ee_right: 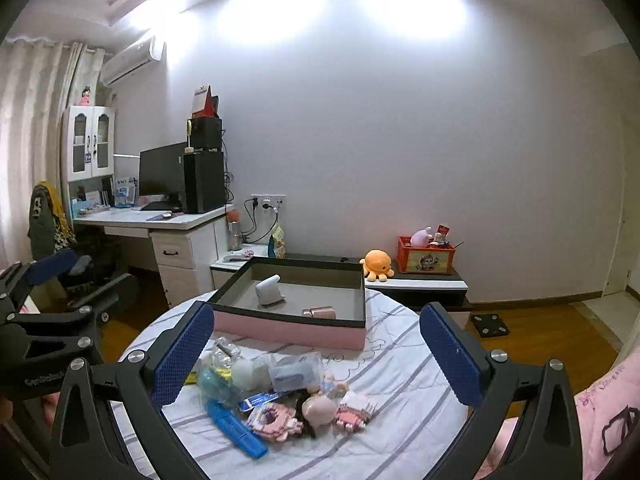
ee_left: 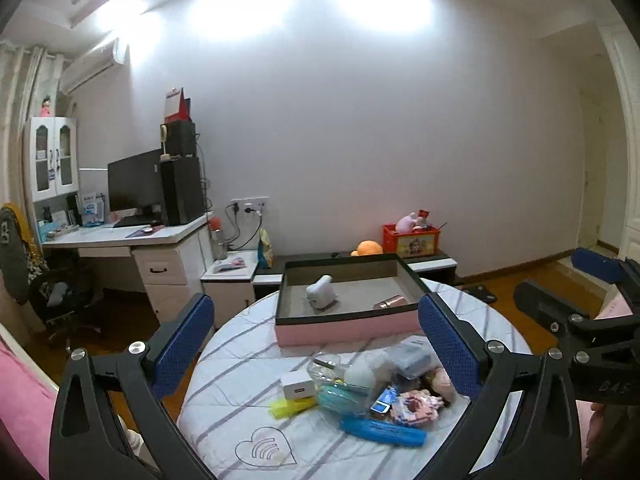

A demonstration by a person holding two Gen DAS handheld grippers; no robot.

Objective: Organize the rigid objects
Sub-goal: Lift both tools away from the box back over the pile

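A: How do the grippers stand?

B: The left gripper (ee_left: 316, 344) is spread wide with nothing between its blue pads, hanging above the round bench (ee_left: 240, 360). The right gripper (ee_right: 316, 350) is just as wide and empty.

A: Where are the things?

B: In the left view, the pink box (ee_left: 344, 326) sits at 12 o'clock on the bench, holding a white device (ee_left: 320, 294) and a rose-gold cylinder (ee_left: 390, 303), well apart. The loose pile lies near 6 o'clock: a white charger (ee_left: 297, 389), a blue case (ee_left: 382, 432) and a yellow piece (ee_left: 290, 406) touching the charger. In the right view a doll (ee_right: 320, 406) lies beside the pink blocks (ee_right: 276, 420).
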